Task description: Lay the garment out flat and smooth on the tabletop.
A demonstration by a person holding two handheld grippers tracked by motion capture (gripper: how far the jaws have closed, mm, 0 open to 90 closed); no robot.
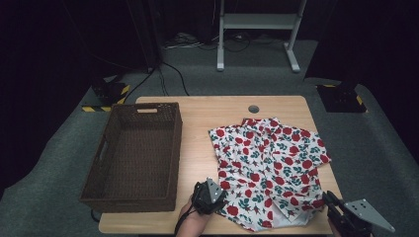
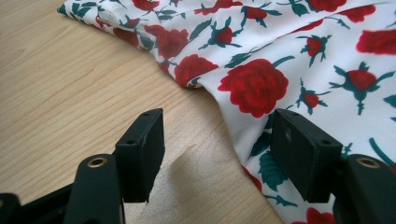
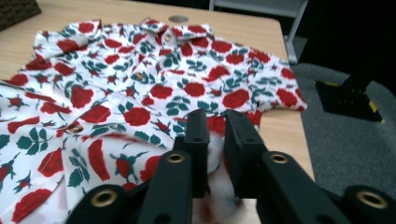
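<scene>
Grippers sat at the near edge of the table (image 1: pixel 197 111): the left gripper (image 2: pixel 217 149) had its jaws spread wide over the shirt's hem, one on bare wood and one on the cloth, while the right gripper (image 3: pixel 215 140) was pinching a fold of fabric at the shirt's near right corner. Shirt (image 1: pixel 269 168) with the red roses lay spread flat on the right half of the table, and the brown wicker basket (image 1: pixel 170 148) stood just beside it on the left.

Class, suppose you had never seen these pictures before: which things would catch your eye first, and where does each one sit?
First comes the white shirt printed with red roses, spread over the right half of the wooden table. Next is the dark wicker basket standing empty on the left half. At the near edge, the left gripper is open astride the shirt's hem, while the right gripper has nearly closed jaws pinching the fabric at the shirt's near right corner.
</scene>
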